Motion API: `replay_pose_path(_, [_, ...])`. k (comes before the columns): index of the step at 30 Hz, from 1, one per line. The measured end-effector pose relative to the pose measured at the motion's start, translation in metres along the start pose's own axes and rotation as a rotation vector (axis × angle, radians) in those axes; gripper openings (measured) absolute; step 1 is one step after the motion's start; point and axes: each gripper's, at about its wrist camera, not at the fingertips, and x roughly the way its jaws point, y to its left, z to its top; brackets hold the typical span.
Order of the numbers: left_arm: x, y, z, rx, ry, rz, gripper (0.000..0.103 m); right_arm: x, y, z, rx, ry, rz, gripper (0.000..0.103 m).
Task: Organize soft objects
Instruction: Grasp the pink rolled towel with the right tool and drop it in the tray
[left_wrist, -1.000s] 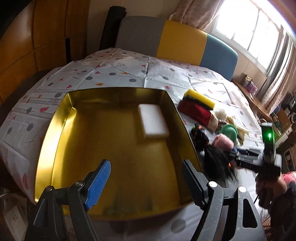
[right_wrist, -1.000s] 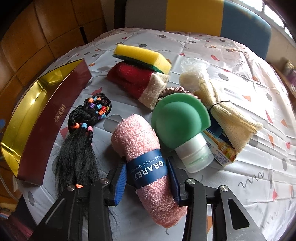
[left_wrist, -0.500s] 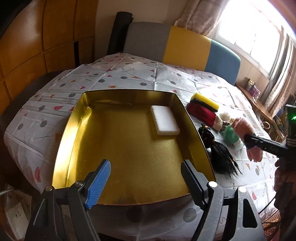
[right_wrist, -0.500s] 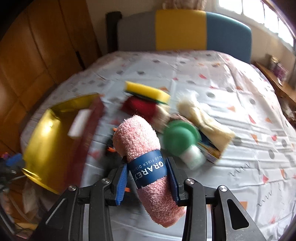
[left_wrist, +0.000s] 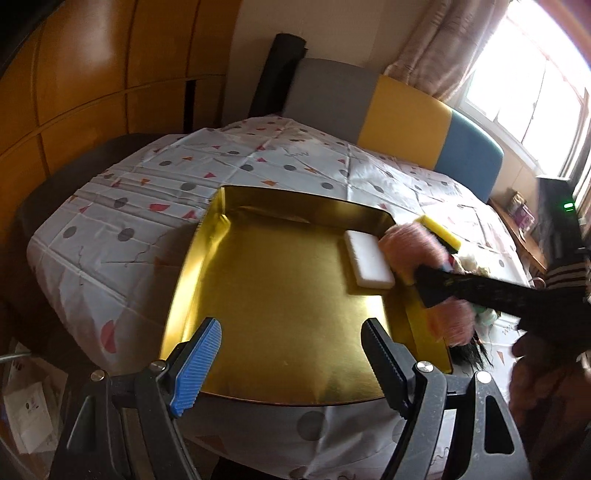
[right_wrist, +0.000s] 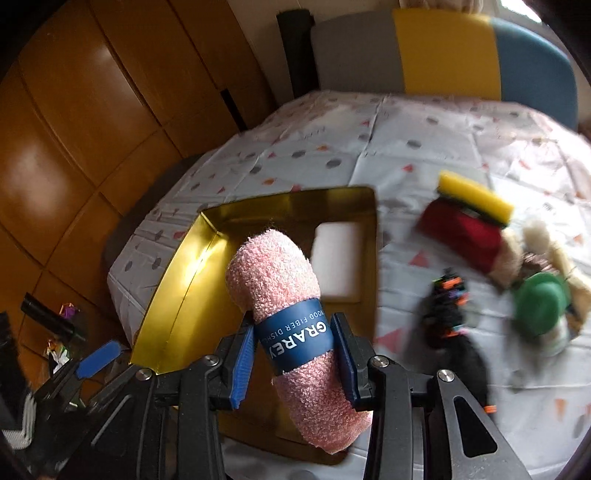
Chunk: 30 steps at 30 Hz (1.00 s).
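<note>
My right gripper (right_wrist: 293, 352) is shut on a rolled pink towel (right_wrist: 275, 280) with a blue paper band, held in the air over the gold tray (right_wrist: 173, 291). From the left wrist view the same towel (left_wrist: 410, 247) hangs above the tray's right wall (left_wrist: 424, 325), next to a white sponge (left_wrist: 367, 264) lying inside. My left gripper (left_wrist: 291, 354) stands open and empty over the tray's near edge. On the bedsheet to the right lie a yellow sponge (right_wrist: 476, 199), a red cloth (right_wrist: 461, 229), a black hair bundle with coloured beads (right_wrist: 448, 314) and a green-capped bottle (right_wrist: 539, 302).
The tray sits on a spotted sheet (left_wrist: 122, 206) over a bed with a grey, yellow and blue headboard (left_wrist: 402, 122). Wooden wardrobe panels (left_wrist: 92, 74) stand at the left. A hand (left_wrist: 535, 365) holds the right gripper at the right edge.
The right gripper lifted the pink towel off the sheet and carried it left, over the gold tray. The left gripper drew back from the tray, still open.
</note>
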Motion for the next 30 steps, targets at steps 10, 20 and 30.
replay_pose_path(10, [0.006, 0.011, -0.003, -0.01, 0.012, 0.016, 0.079, 0.052, 0.012, -0.009, -0.006, 0.084, -0.092, 0.052])
replay_pose_path(20, [0.002, -0.005, -0.004, 0.043, -0.001, 0.017, 0.079, 0.005, 0.006, -0.007, -0.074, -0.048, -0.087, 0.061])
replay_pose_path(30, [-0.006, -0.032, -0.003, 0.123, -0.018, 0.009, 0.079, -0.031, -0.018, -0.016, -0.103, -0.129, -0.174, 0.067])
